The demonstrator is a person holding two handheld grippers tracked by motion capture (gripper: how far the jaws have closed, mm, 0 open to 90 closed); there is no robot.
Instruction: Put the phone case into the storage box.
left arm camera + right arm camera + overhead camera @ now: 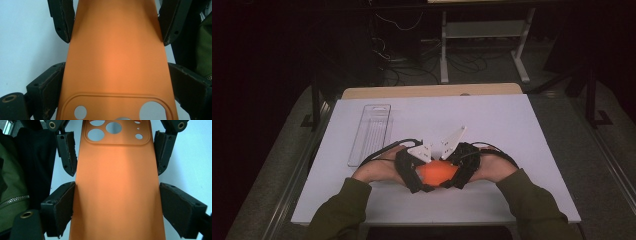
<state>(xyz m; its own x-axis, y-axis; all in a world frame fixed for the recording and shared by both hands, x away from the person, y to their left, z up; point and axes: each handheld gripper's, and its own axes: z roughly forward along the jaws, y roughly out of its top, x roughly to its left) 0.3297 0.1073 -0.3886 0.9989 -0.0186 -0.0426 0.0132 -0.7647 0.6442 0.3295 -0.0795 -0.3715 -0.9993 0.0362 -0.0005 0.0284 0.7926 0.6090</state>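
An orange phone case point(438, 172) is held just above the white table point(492, 125), near its front edge, between both grippers. My left gripper point(417, 176) grips its left end and my right gripper point(458, 174) its right end. In the left gripper view the case point(115, 42) runs up the middle with its camera cutout point(117, 107) nearest, and the left gripper point(116, 75) presses both long edges. In the right gripper view the case point(117, 165) has the cutout point(116, 131) at the far end, and the right gripper point(117, 197) clamps its sides. Each view also shows the other gripper's jaws farther up the case.
A long clear plastic tray point(371, 132) lies on the table's left part, behind the hands. A wooden board edge point(432, 91) runs along the back of the table. Cables and white desk legs point(444, 50) stand on the dark floor beyond. Green sleeves point(342, 210) enter from below.
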